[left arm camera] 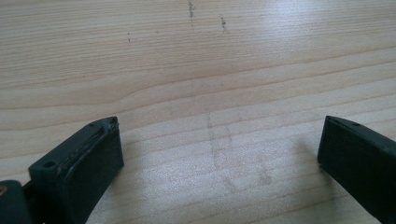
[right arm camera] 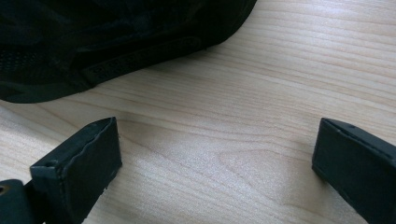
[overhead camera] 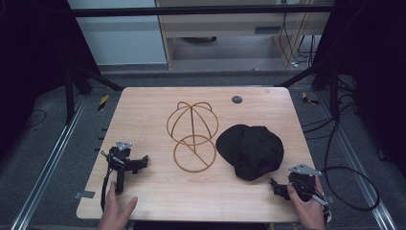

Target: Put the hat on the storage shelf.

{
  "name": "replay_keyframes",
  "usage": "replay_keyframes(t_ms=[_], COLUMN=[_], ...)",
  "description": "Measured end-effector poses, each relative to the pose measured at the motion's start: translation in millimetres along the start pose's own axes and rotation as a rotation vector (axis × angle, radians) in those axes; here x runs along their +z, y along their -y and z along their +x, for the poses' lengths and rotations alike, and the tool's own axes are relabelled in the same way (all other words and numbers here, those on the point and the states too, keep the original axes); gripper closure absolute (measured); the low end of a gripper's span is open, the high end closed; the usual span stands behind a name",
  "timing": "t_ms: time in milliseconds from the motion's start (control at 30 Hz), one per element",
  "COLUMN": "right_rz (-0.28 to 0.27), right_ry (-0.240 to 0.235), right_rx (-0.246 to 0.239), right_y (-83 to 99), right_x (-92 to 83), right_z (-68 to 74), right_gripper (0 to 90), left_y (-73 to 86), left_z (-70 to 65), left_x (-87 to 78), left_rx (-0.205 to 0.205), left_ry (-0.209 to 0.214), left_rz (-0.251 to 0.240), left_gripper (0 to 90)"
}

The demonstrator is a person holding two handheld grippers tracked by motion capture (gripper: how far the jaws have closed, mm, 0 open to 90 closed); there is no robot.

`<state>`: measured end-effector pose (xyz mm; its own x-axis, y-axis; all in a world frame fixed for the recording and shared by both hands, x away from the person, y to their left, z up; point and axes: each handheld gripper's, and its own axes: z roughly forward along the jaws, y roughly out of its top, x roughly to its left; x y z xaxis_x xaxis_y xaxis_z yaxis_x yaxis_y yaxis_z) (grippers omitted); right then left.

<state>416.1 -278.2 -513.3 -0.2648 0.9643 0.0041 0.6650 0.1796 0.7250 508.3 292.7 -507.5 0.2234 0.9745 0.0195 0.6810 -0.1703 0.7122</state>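
While your right gripper (overhead camera: 276, 188) rests at the near right corner of the pale wood-grain table (overhead camera: 143, 103), its black jaws stand spread wide with nothing between them, and the soft black fabric cap (overhead camera: 250, 151) lies just beyond them on the right half of the tabletop, close beside the copper-coloured wire hat stand (overhead camera: 192, 136) but seemingly not touching it. Your left gripper (overhead camera: 140, 164) sits near the left edge, well apart from the cap, its jaws likewise spread over bare wood. Expect the cap to be light and limp: the crown looks like matte woven cloth that will fold and sag once lifted, while the brim is probably the stiffer part. In the right gripper view the nearest edge of the cap (right arm camera: 116, 42) shows a stitched band and a patch of mesh-like texture, lying flat against the wood; that rim seems the best place to pinch, since the cloth there is doubled and should not slip out of the ribbed pads. The stand is thin, rigid wire, a domed cage of arches above a flat ring base, and looks light enough to tip if the cap drags across it, so you may want the left gripper to steady the ring.
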Motion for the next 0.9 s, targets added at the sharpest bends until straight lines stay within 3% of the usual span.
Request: replay_keyframes(t_ms=[233,333,467,700,767,900], right_rz=[0.002,0.005,0.025,0.045,0.042,0.090], right_ry=[0.001,-0.022,-0.046,-0.071,-0.080,-0.066], right_rx=[0.007,0.014,-0.022,-0.065,-0.089,-0.158], right_y=[-0.5,-2.5,-9.3,-37.4,-48.6,-75.1], right_x=[0.3,-3.6,-14.4,-37.9,-45.9,-59.7], right_z=[0.8,-0.1,1.9,4.3,5.6,7.4], right_gripper=[1.7,8.0,8.7,12.2,14.3,14.8], left_y=[0.2,0.2,0.0,0.0,0.0,-0.3], left_z=[-0.8,-0.8,-0.5,-0.4,-0.3,0.0], left_x=[-0.2,-0.1,-0.1,-0.1,-0.1,0.2], left_rx=[-0.007,-0.007,-0.005,-0.005,-0.005,0.000], left_ry=[-0.005,-0.005,-0.004,-0.003,-0.001,0.001], left_rz=[0.000,0.000,0.000,0.000,0.000,0.002], left_gripper=[0.0,0.0,0.0,0.0,0.0,0.0])
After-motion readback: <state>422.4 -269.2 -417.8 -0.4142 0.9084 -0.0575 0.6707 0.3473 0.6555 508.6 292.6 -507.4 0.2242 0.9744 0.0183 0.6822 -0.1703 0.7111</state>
